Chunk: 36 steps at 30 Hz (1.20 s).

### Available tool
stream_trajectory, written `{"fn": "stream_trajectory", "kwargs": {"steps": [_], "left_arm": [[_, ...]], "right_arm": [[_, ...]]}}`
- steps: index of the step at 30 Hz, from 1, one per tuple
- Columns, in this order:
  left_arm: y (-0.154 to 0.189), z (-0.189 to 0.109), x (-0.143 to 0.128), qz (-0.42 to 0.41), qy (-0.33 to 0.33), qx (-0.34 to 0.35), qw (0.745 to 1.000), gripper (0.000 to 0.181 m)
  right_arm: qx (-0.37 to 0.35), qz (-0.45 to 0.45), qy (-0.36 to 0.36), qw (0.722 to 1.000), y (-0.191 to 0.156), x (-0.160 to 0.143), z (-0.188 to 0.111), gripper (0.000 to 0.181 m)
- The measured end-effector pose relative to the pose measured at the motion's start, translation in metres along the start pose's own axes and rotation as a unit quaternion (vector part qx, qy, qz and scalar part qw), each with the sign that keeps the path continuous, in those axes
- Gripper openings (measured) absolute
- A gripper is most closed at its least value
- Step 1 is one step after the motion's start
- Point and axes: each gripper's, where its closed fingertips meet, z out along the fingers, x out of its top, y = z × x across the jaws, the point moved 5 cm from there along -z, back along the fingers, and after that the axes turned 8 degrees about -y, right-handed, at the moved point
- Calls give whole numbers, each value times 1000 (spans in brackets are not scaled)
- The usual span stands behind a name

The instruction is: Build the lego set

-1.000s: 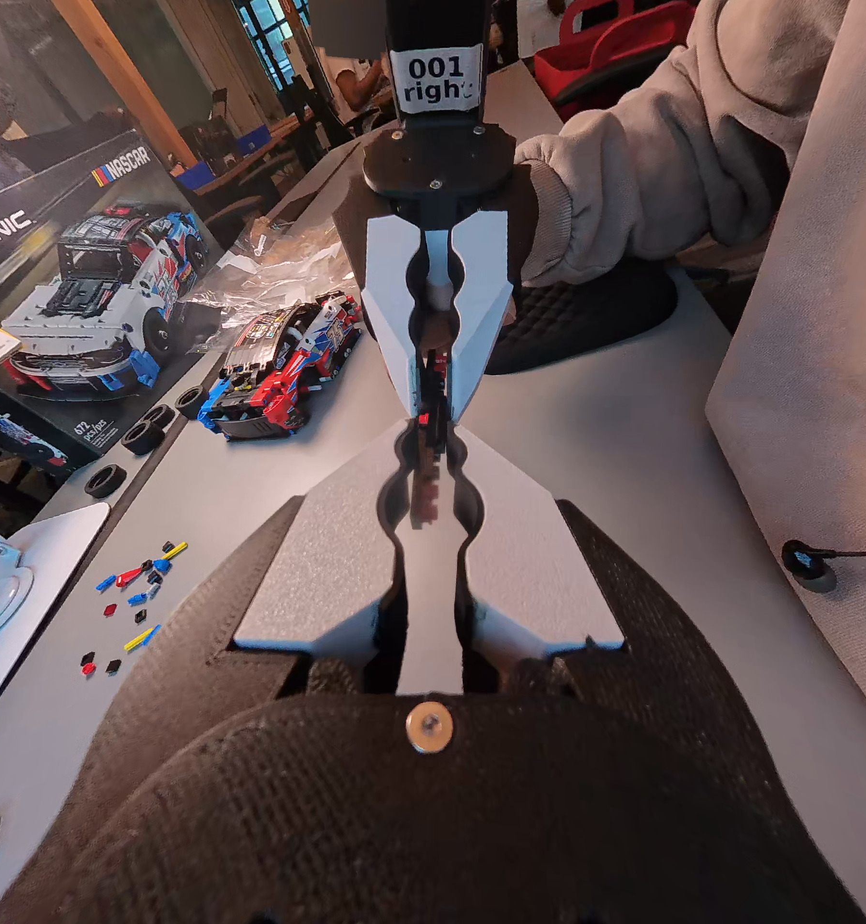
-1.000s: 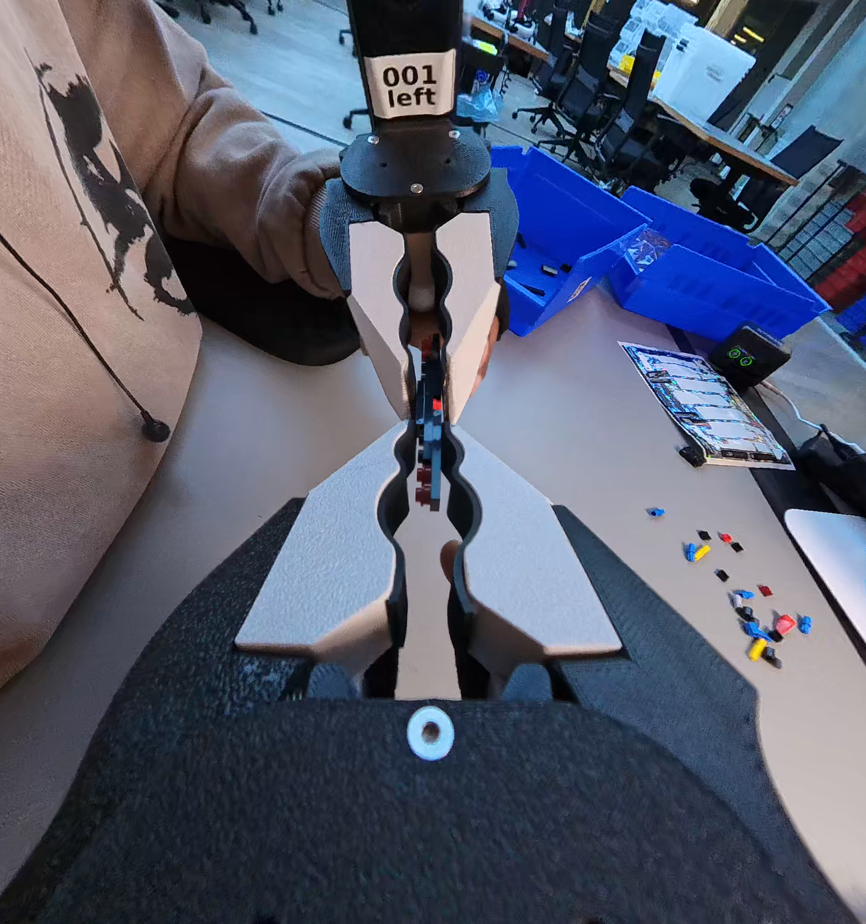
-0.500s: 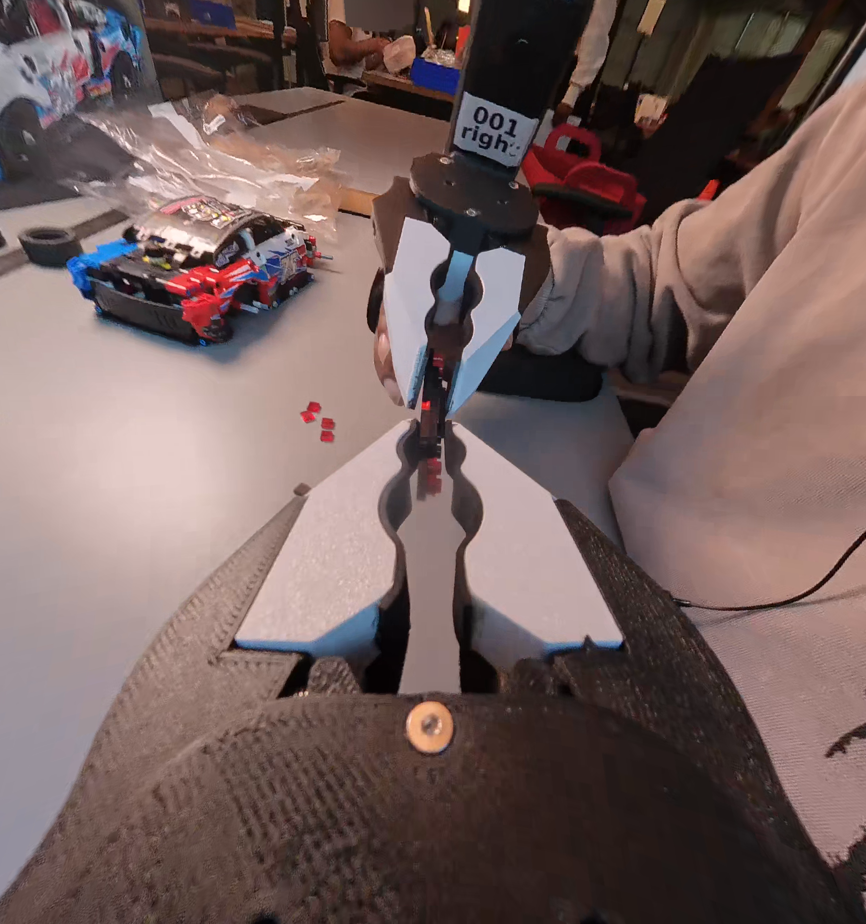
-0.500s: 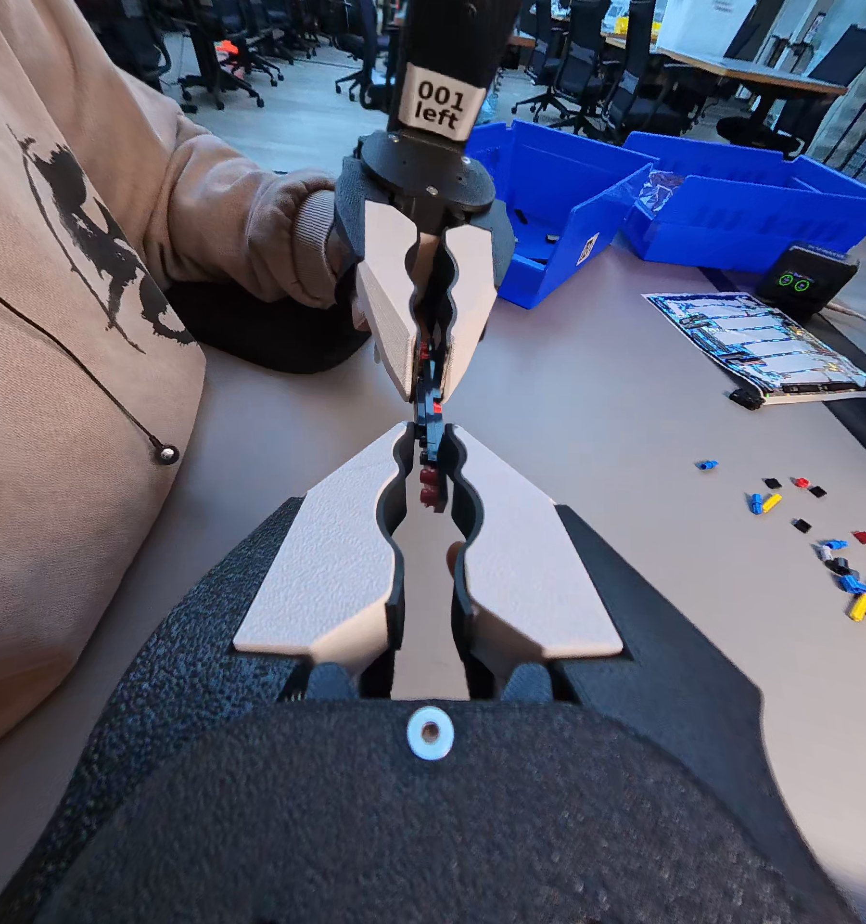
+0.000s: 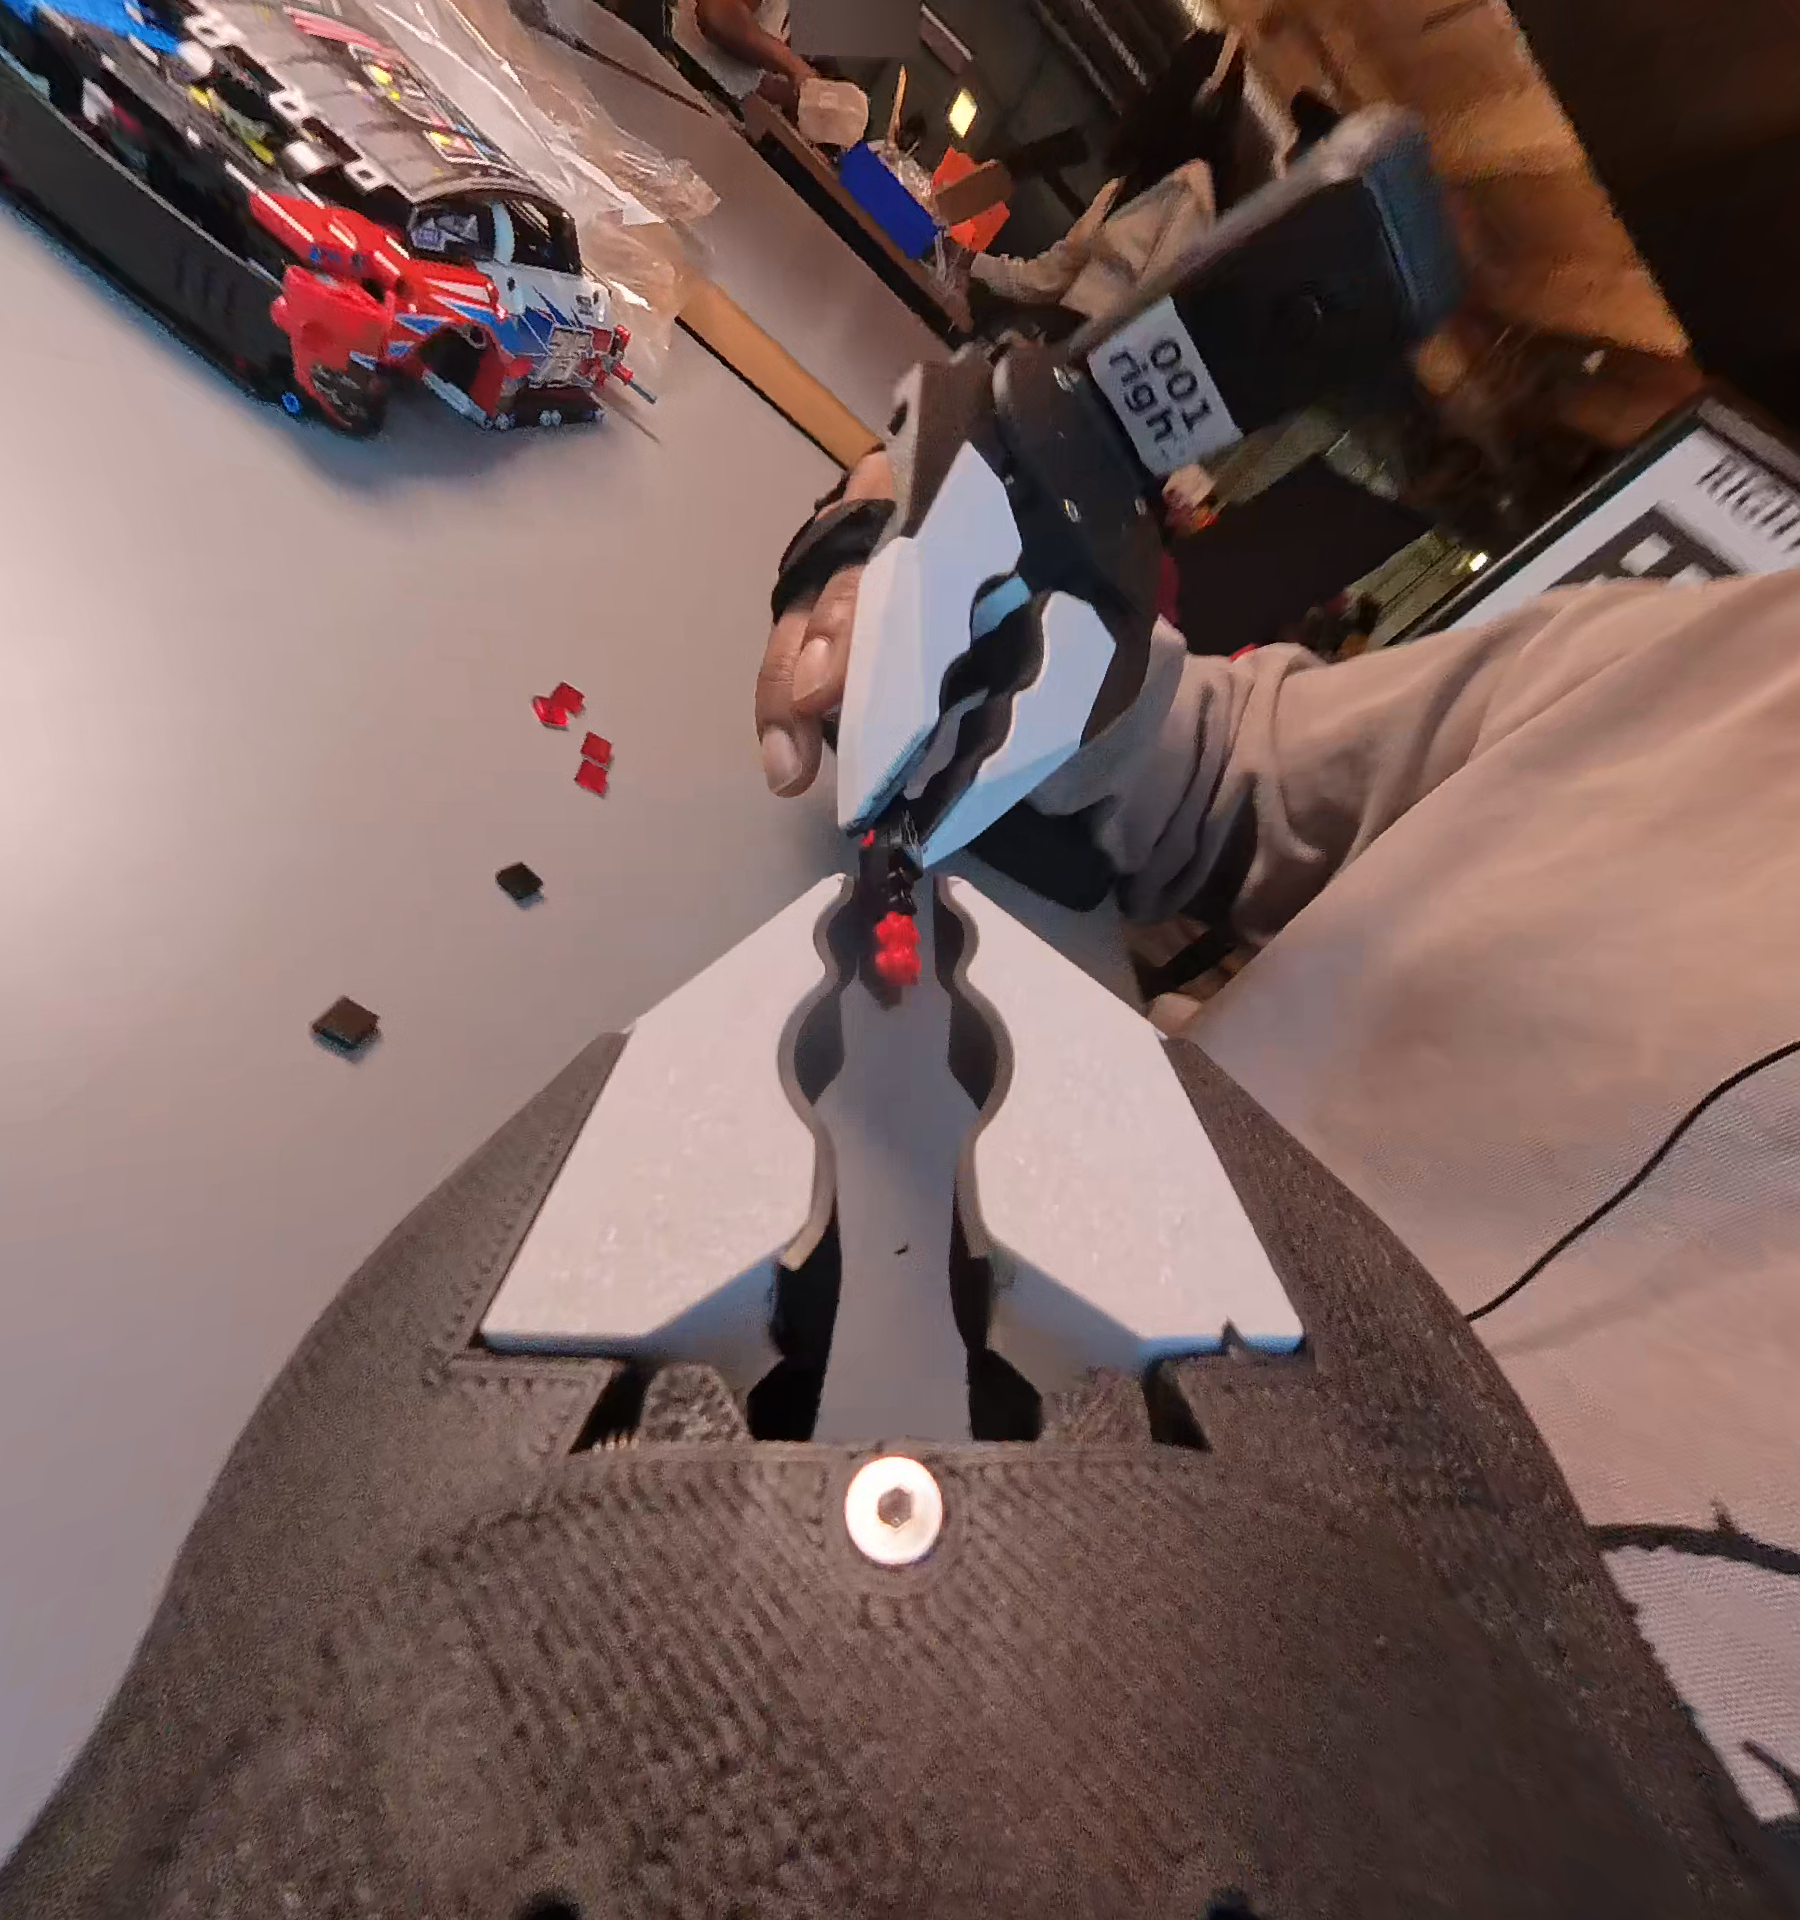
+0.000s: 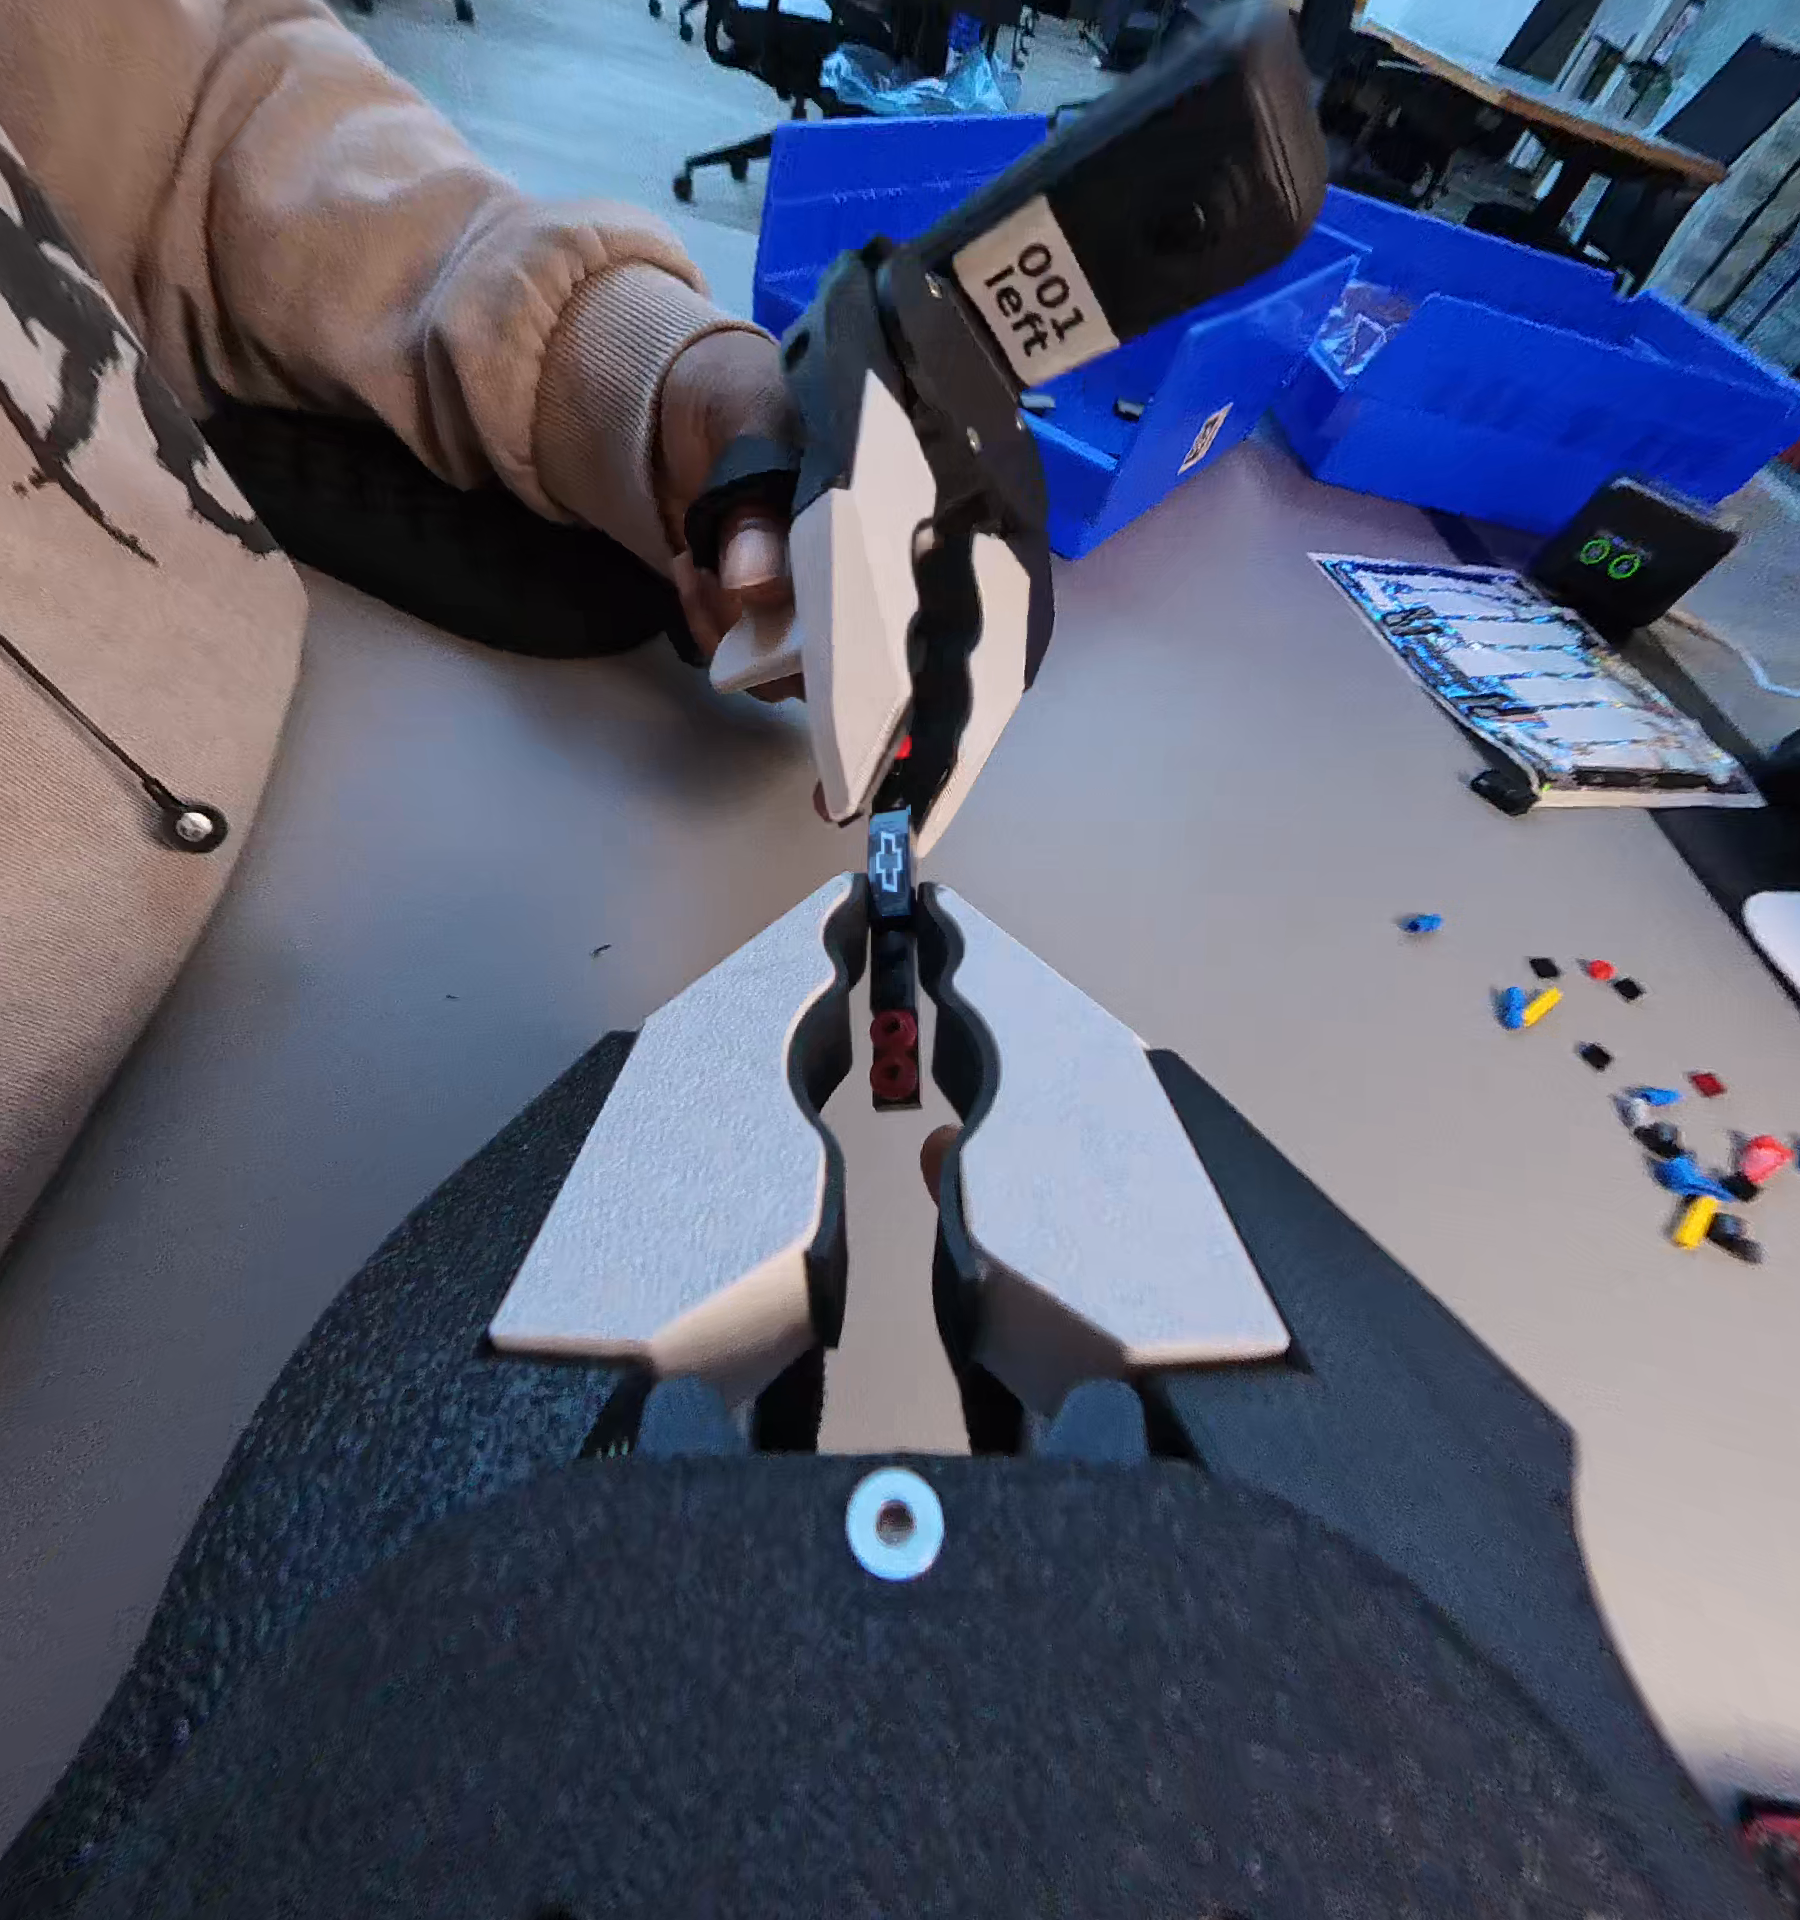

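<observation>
Alignment should be kept while the black-and-red lego piece is pinched by both grippers' fingers above the worktop.

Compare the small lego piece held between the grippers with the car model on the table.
The lego piece is a narrow black strip with red pins; the car model is far bigger, in red, white and blue. The lego piece is off the table, clamped in the jaws of the left gripper and the right gripper; the car model rests on the table, untouched. Both are lego builds.
</observation>
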Motion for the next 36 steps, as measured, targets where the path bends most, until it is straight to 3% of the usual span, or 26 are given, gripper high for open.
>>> {"fn": "stream_trajectory", "kwargs": {"steps": [2,5,7,10,23,36], "left_arm": [[1,-1,-2,75,-28,50,996,26],[-2,3,-12,176,-80,122,973,30],[-5,9,-22,229,-122,154,953,26],[-6,18,-31,268,-157,173,935,6],[-16,14,-40,240,-196,179,934,6],[-15,19,-46,277,-219,192,916,6]], "right_arm": [[35,43,-14,998,2,-8,-1,6],[67,82,-36,994,-1,-19,4,6],[78,87,-56,991,-5,-24,9,6],[96,92,-66,989,-11,-26,15,6],[64,67,-116,989,-12,-41,20,7],[61,33,-184,981,-20,-46,18,5]]}}
